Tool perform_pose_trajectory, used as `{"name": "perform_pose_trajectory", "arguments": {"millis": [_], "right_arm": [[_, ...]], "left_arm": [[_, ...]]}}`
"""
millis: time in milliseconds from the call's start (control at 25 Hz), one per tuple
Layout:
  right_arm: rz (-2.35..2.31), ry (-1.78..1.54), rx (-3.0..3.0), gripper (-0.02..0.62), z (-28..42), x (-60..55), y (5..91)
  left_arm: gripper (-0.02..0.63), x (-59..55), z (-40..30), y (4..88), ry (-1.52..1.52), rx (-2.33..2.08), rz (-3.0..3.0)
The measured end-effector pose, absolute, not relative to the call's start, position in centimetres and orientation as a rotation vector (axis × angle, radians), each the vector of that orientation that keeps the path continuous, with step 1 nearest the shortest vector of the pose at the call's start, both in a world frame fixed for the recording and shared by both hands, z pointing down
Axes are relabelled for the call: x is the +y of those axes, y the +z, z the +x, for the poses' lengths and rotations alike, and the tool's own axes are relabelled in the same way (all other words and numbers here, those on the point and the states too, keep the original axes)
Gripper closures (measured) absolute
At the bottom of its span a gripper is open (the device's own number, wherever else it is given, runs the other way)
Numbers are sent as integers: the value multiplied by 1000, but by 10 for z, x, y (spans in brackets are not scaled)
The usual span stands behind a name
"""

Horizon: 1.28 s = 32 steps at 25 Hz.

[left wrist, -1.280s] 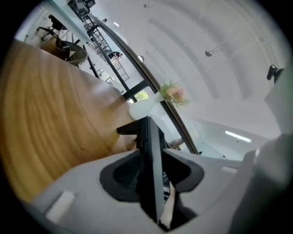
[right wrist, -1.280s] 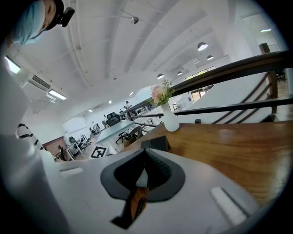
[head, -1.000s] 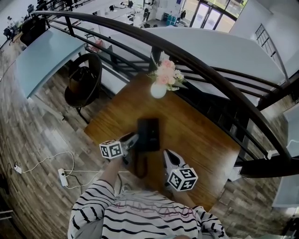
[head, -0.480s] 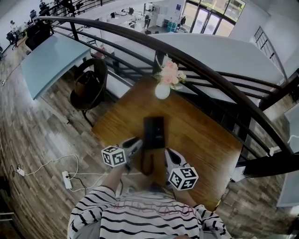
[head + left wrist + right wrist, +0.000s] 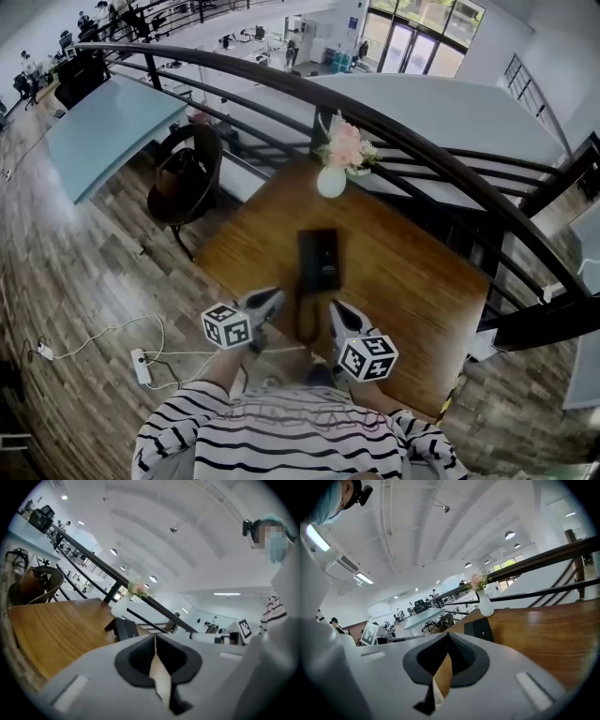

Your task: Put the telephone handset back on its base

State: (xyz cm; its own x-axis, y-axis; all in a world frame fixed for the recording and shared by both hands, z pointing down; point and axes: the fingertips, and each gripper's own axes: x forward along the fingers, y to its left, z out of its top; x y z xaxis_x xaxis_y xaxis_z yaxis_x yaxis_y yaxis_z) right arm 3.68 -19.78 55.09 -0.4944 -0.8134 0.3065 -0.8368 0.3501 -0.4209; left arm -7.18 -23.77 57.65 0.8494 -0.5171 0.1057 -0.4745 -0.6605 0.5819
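Observation:
A black telephone [image 5: 319, 261] lies on the wooden table [image 5: 403, 272], and a dark narrow strip [image 5: 306, 323] runs from it toward me; whether that is cord or handset I cannot tell. In the gripper views the telephone [image 5: 125, 629] [image 5: 480, 629] shows a long part resting along one side of its body. My left gripper [image 5: 270, 300] hovers short of the phone's near left corner, its jaws closing with nothing between them [image 5: 155, 639]. My right gripper [image 5: 336, 311] sits to the right of the strip, its tips together and empty [image 5: 449, 637].
A white vase of pink flowers [image 5: 331, 178] stands at the table's far edge, against a dark curved railing [image 5: 441, 159]. A round chair [image 5: 183, 183] stands left of the table. A power strip and cables [image 5: 141, 361] lie on the floor at lower left.
The left gripper, which was against the phone's left side, has drawn back toward me. The right gripper has hardly moved. The view has shifted, so the phone sits farther right.

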Motion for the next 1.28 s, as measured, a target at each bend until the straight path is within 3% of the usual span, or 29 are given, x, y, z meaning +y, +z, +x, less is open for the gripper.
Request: {"name": "perform_pose_trajectory", "arguments": {"millis": [1280], "right_arm": [[1630,838,-2515,594,-12,-107,557]], "left_arm": [[604,-121,-135,539,-130,-809,2508]]}}
